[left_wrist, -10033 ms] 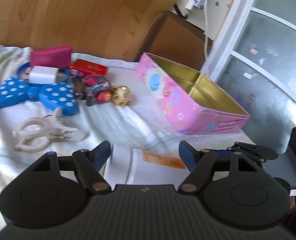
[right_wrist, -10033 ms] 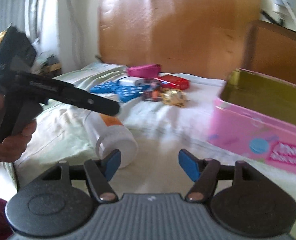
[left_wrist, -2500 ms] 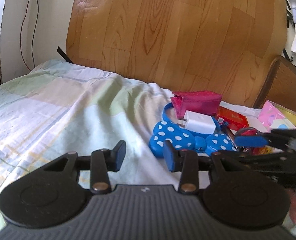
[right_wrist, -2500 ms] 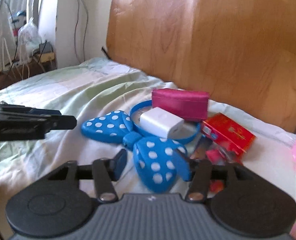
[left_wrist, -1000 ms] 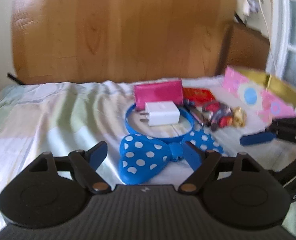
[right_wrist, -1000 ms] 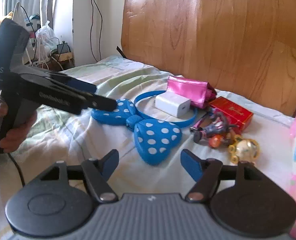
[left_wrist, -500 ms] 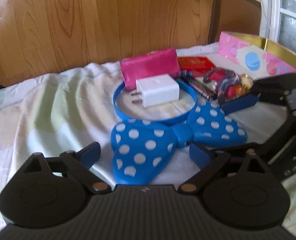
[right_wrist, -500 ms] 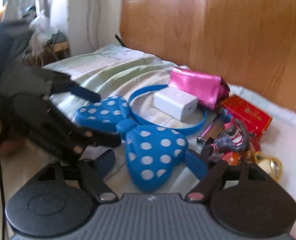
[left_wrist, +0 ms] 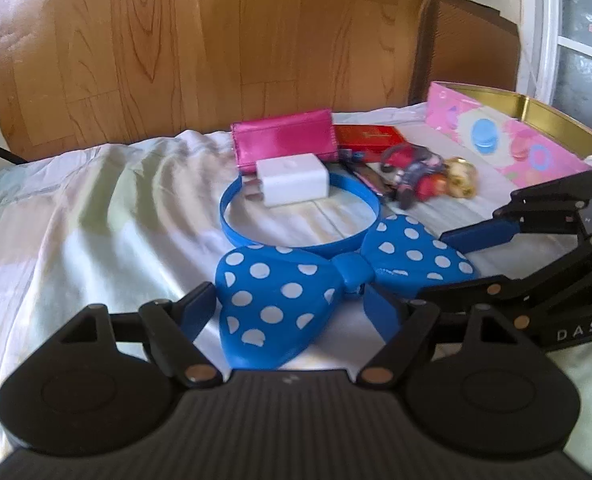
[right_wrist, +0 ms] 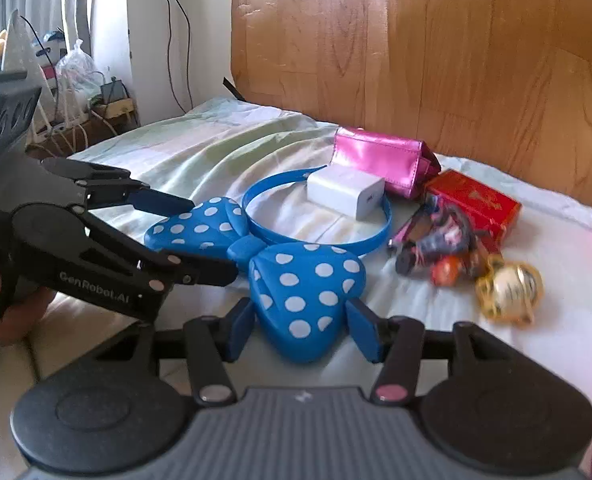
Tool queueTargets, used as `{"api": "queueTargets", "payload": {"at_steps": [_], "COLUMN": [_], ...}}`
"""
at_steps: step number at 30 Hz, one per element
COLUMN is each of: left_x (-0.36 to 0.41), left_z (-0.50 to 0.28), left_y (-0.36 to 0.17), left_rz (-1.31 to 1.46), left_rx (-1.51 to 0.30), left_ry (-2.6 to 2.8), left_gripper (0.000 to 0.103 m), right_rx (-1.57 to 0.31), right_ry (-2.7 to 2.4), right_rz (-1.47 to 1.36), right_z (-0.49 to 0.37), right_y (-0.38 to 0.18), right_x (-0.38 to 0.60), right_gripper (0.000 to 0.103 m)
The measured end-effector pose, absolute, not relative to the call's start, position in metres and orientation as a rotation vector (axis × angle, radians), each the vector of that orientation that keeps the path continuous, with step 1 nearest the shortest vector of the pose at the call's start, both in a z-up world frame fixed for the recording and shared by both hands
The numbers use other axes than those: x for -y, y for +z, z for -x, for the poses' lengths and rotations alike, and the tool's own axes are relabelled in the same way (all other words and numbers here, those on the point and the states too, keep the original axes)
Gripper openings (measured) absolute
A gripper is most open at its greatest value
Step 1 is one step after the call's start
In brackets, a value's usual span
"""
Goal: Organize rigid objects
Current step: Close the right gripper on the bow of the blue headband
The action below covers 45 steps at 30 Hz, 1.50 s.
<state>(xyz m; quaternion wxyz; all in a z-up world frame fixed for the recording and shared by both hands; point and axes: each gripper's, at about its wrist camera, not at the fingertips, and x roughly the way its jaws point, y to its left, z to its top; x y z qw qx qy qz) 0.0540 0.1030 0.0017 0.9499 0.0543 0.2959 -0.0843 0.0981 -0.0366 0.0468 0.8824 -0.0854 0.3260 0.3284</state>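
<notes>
A big blue bow with white dots [left_wrist: 296, 292] lies flat on the bed. One half sits between the left hand-held gripper [left_wrist: 292, 312] fingers, the other half between the right hand-held gripper [right_wrist: 301, 330] fingers. Its blue headband [left_wrist: 296, 236] curves just behind.

You have bright daylight in both views, coming from the window [left_wrist: 575, 40] at the right of the left wrist view and from the curtained window [right_wrist: 36, 20] at the left of the right wrist view, which washes out the bed sheet [left_wrist: 96, 200]. Your fisheye lenses bend the wooden headboard [left_wrist: 216, 40] and darken the corners. The small toys [right_wrist: 507, 288] look smeared and soft in your right wrist view.
</notes>
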Motion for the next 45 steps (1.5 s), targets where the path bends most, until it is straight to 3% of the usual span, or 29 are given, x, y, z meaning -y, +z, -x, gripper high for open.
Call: {"api": "queueTargets", "payload": {"at_steps": [19, 20, 22, 26, 28, 32, 38, 45], "left_x": [-0.073, -0.074, -0.074, -0.072, -0.071, -0.075, -0.079, -0.078], "left_z": [0.035, 0.034, 0.032, 0.027, 0.026, 0.019, 0.021, 0.025], "left_y": [-0.006, -0.006, -0.006, -0.01, -0.01, -0.011, -0.01, -0.007], "left_rz": [-0.133, -0.122, -0.115, -0.154, -0.158, -0.135, -0.1, -0.111], "left_rx": [-0.577, -0.579, -0.586, -0.607, -0.604, -0.61, -0.605, -0.584], "left_ry": [-0.158, -0.16, -0.168, -0.162, -0.167, -0.181, -0.181, -0.169], "left_gripper": [0.083, 0.084, 0.085, 0.092, 0.093, 0.086, 0.083, 0.081], "right_rx": [-0.673, -0.677, -0.679, -0.668, -0.66, -0.666, -0.64, -0.615], "right_ry": [0.737, 0.733, 0.732, 0.723, 0.721, 0.732, 0.718, 0.694], "right_rz": [0.162, 0.163, 0.166, 0.214, 0.231, 0.238, 0.237, 0.236], "right_z": [-0.003, -0.003, -0.003, -0.008, -0.011, -0.02, -0.02, -0.017], "right_y": [0.051, 0.05, 0.049, 0.046, 0.045, 0.041, 0.042, 0.044], "right_x": [0.067, 0.066, 0.066, 0.06, 0.057, 0.053, 0.052, 0.053], "right_gripper": [0.053, 0.056, 0.072, 0.076, 0.084, 0.088, 0.066, 0.065]}}
